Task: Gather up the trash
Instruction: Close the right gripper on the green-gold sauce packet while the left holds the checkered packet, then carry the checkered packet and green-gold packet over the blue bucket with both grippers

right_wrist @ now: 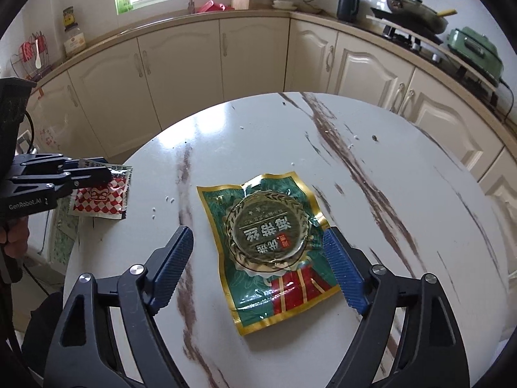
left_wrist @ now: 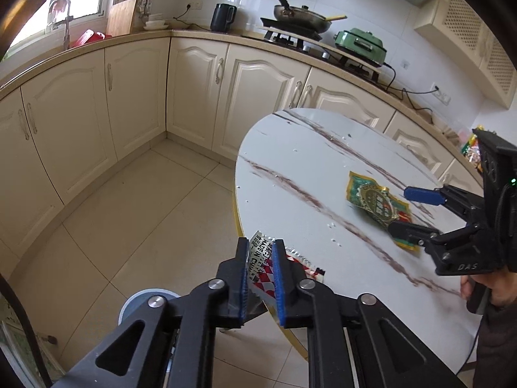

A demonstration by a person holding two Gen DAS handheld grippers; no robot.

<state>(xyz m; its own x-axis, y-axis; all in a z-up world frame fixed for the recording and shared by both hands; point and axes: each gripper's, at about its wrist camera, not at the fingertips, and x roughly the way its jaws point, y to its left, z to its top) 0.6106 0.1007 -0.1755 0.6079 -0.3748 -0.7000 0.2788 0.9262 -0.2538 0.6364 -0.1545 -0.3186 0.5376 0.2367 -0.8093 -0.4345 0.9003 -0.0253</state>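
My left gripper (left_wrist: 261,247) is shut on a red-and-white checkered snack wrapper (left_wrist: 263,268) at the left edge of the round marble table (left_wrist: 300,168). The wrapper (right_wrist: 101,199) and left gripper (right_wrist: 103,169) also show in the right wrist view. A green and gold food pouch (right_wrist: 271,242) lies flat on the table. My right gripper (right_wrist: 258,239) is open, its fingers on either side of the pouch, just above it. In the left wrist view the right gripper (left_wrist: 399,210) straddles the pouch (left_wrist: 378,202).
A round blue-grey bin (left_wrist: 147,300) stands on the tiled floor below the left gripper. Cream cabinets run along the walls. The counter holds a stove with a pan (left_wrist: 300,16), a green cooker (left_wrist: 362,45) and a dark kettle (left_wrist: 223,16). Small white crumbs dot the table.
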